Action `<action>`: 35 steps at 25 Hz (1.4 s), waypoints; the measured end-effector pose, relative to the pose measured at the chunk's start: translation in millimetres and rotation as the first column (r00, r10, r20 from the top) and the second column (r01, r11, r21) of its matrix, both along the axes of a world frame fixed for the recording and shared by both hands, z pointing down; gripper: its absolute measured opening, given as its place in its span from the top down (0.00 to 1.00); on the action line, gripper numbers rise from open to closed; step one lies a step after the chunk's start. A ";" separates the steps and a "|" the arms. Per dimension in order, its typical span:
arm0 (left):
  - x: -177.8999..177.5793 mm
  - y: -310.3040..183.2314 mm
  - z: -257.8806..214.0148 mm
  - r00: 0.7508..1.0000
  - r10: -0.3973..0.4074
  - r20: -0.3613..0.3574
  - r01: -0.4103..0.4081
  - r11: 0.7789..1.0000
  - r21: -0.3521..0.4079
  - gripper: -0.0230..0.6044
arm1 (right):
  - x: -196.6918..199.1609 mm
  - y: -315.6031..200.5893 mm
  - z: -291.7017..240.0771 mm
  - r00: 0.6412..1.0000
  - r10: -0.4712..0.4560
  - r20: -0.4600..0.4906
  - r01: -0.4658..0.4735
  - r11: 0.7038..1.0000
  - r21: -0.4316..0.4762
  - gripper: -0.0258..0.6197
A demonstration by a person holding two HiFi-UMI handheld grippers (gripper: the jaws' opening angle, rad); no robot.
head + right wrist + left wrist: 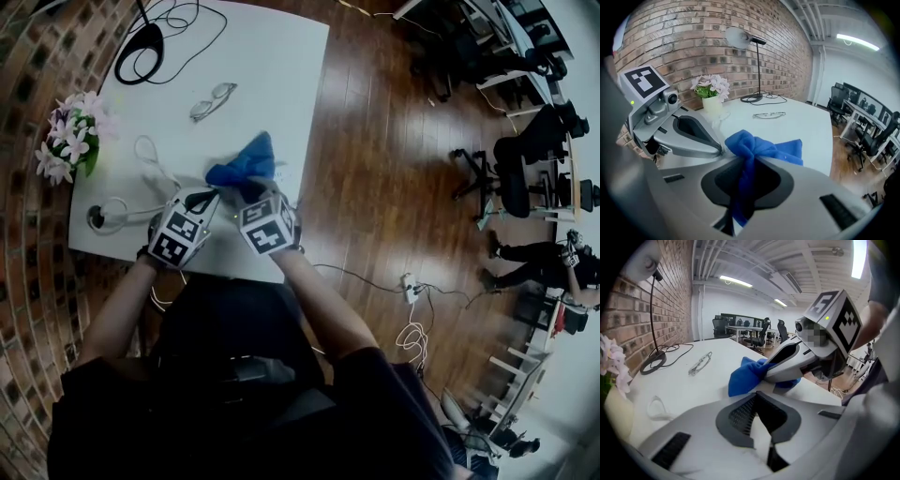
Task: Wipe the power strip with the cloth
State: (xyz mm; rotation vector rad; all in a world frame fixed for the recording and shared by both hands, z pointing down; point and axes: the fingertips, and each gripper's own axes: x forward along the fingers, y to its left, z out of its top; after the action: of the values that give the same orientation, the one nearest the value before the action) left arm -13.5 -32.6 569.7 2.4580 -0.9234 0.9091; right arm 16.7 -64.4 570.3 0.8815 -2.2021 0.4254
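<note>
Your left gripper (757, 395), bottom centre, has its jaws pinched together. Your right gripper (745, 159) is clamped on the one blue cloth (246, 161), all bunched up and wrinkly, sitting mid-table just above centre in the head view. Two marker cubes (178, 236), one per gripper. Further up there's one pair of glasses (213, 100), then one black lamp base (141, 52) upper left.

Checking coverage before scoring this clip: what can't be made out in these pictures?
- Power strip: head view, not clearly identifiable; the left gripper covers where the white cords lead.
- Contact between cloth and table: head view, hidden under the right gripper.
- Left gripper's closed jaws: left gripper view, the white behind them may be table or cord.
- Cloth's gripped end: right gripper view, buried between the jaws.
</note>
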 end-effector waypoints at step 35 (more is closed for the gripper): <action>-48.1 8.5 21.2 0.999 -0.034 -0.017 0.034 0.999 0.035 0.96 | -59.8 20.3 1.5 0.996 -0.084 0.021 0.085 0.996 -0.028 0.89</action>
State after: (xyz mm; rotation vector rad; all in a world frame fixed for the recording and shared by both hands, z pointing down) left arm -61.6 -24.1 590.9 2.4678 -0.9807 0.8676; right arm -43.1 -44.1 571.8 0.7687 -2.2373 0.4255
